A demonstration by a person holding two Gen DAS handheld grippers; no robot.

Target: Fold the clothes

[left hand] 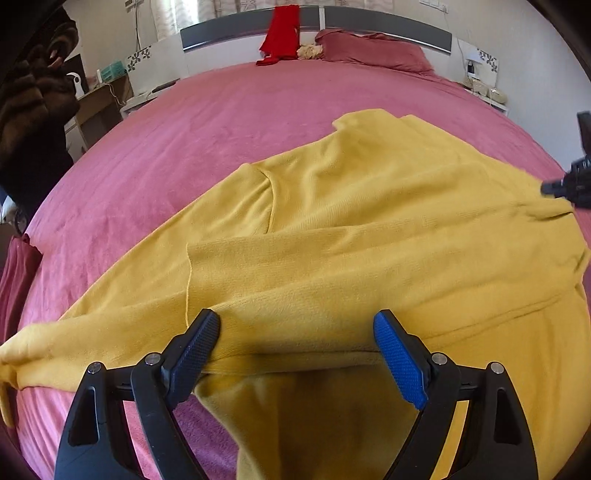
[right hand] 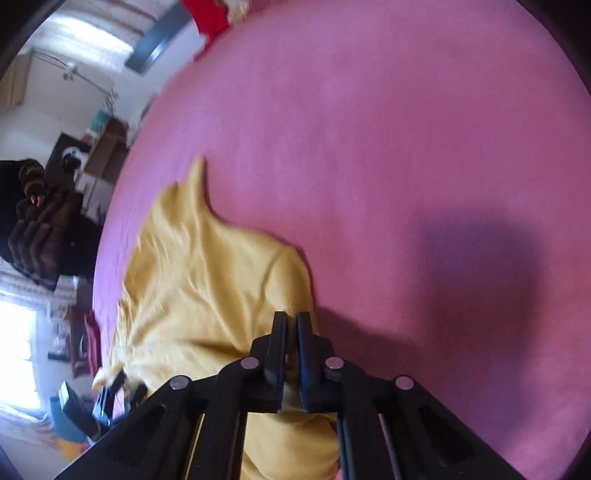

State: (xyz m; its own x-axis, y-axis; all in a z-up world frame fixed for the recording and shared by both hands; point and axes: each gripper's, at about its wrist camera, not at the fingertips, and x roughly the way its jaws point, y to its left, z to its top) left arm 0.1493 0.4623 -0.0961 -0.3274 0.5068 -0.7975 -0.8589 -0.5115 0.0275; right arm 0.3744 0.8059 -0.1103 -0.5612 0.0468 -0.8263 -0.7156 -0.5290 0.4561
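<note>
At the far left of the left wrist view, a person in a dark brown fuzzy garment (left hand: 33,110) stands beside the bed, with a small desk (left hand: 99,107) behind them against the wall. The pink bedsheet (left hand: 184,147) fills most of the scene. On it lies the yellow sweater (left hand: 351,229), spread across the near and right part of the bed, one sleeve trailing out to the near left edge and another sleeve folded across the body. The left gripper (left hand: 297,332) is spread wide above the sweater's near hem; its blue pads (left hand: 399,362) stand on either side of a ridge of yellow fabric, and they do not clamp it. At the far middle, a red garment (left hand: 280,33) hangs over the headboard (left hand: 388,26), with a dark pink pillow (left hand: 373,50) just to its right. At the right edge of this view the right gripper (left hand: 554,188) touches the sweater's right side. In the right wrist view, the right gripper (right hand: 291,317) has its fingers drawn nearly together with yellow cloth pinched between them, and the sweater extends left from it over the sheet.
</note>
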